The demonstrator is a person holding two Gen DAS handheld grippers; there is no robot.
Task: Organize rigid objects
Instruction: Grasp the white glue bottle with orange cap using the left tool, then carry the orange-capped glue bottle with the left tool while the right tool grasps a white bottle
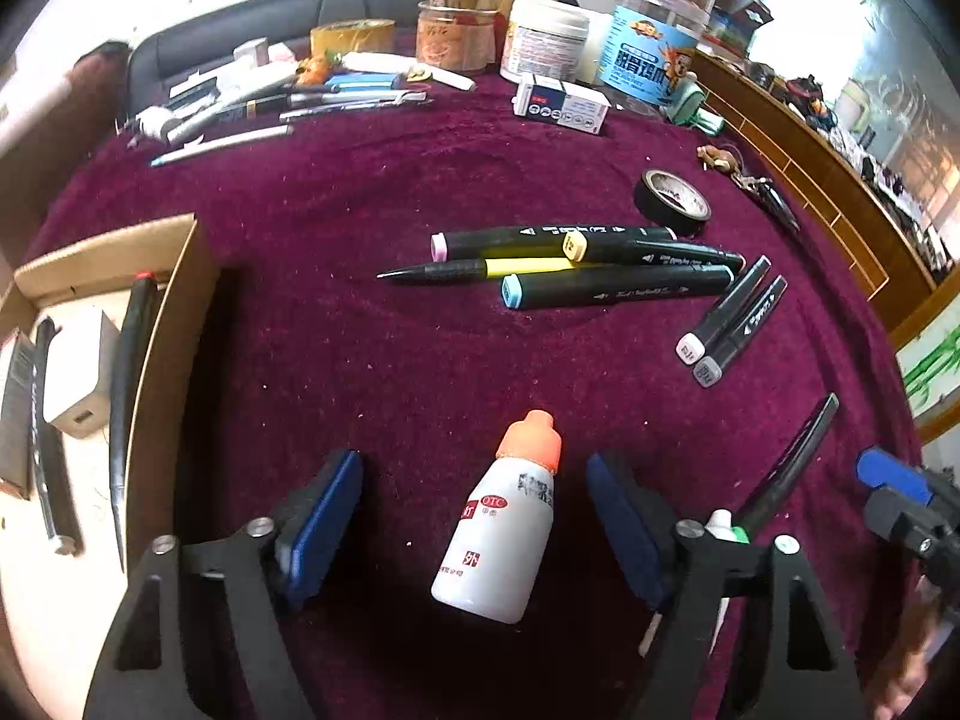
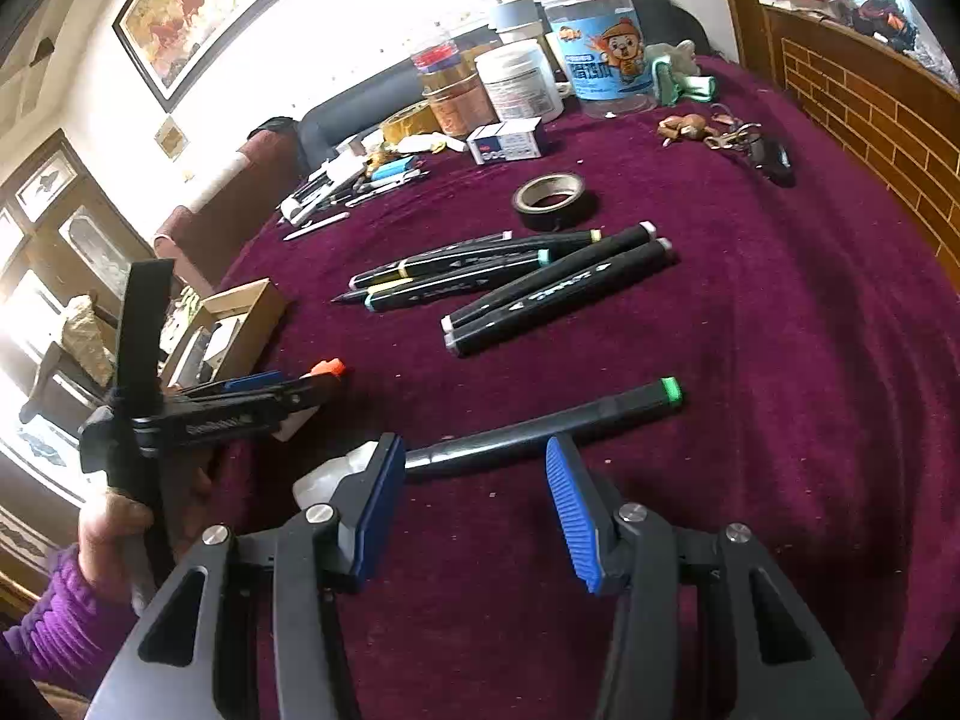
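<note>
The left tool (image 1: 474, 531) stands wide open around the white bottle (image 1: 501, 534) lying low in the frame, pads clear of it. Seemingly a pick-up: close, then carry it to the cardboard box (image 1: 162, 360) at left. The right tool (image 2: 474, 516) hangs half-open and empty just short of the green-capped marker (image 2: 540, 429).

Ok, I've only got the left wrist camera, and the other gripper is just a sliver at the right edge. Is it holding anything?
Observer: No. The right gripper is open, with nothing between its pads.
Operator: What's in front of it?
Observer: A black marker with a green cap lies crosswise on the maroon cloth, just past its fingertips.
Operator: And what's holding my gripper?
Observer: A hand in a purple sleeve grips the handle of the left gripper.
</note>
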